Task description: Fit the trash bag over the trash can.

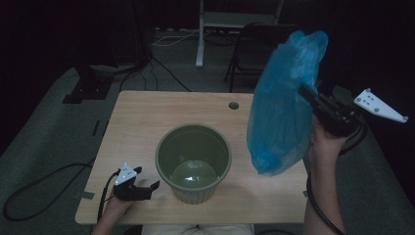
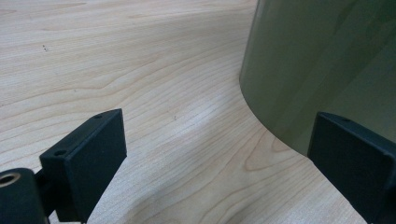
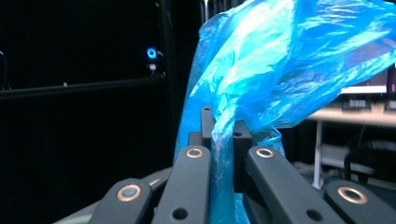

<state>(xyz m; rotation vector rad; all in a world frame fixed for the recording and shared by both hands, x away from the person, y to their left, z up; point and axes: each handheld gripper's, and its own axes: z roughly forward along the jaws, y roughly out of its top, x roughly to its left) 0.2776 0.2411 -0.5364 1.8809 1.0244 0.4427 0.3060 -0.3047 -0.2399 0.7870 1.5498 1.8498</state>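
A light wood tabletop stands on grey carpet in a dim, dark-walled room; a folding chair and white frame sit behind it.

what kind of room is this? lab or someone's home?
Likely a lab or recording studio, not a home: dark curtained surroundings, cables across the carpet, a folding chair behind the wooden table, and a desk with screens in the right gripper view.

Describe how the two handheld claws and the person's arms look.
Both are black. The left claw carries a pale three-cornered plate with dark dots and trails a black cable. Its jaws are flat, blocky black pads with small screw holes. The right claw has the same kind of plate, a thick black cable, and brass-ringed pivots on its black links. The forearms are bare, with no sleeves.
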